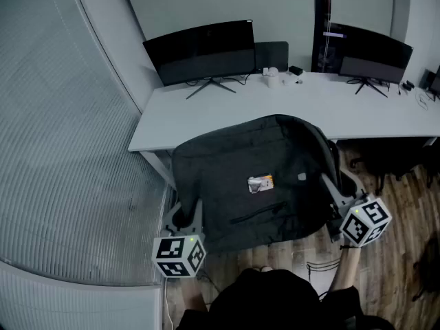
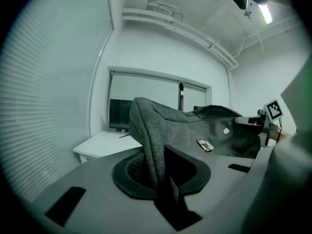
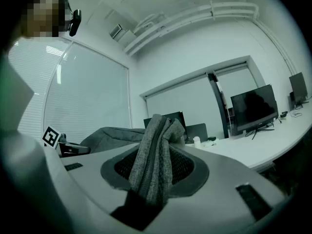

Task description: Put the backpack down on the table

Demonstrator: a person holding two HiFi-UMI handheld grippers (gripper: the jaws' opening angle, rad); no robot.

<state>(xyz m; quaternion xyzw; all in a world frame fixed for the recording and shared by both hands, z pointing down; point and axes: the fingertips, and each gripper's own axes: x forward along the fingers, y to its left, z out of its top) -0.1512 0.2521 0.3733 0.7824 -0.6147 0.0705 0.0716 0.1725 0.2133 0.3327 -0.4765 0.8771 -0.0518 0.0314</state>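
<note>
L gripper [image 1: 184, 216] clamps backpack [image 1: 234, 160], R gripper [image 1: 335, 192] too

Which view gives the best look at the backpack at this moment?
The head view: the whole backpack shows, held between left gripper and right gripper by the table edge. The left gripper view shows a pinched edge and the bag side-on; the right gripper view shows mostly bunched fabric in its jaws.
</note>
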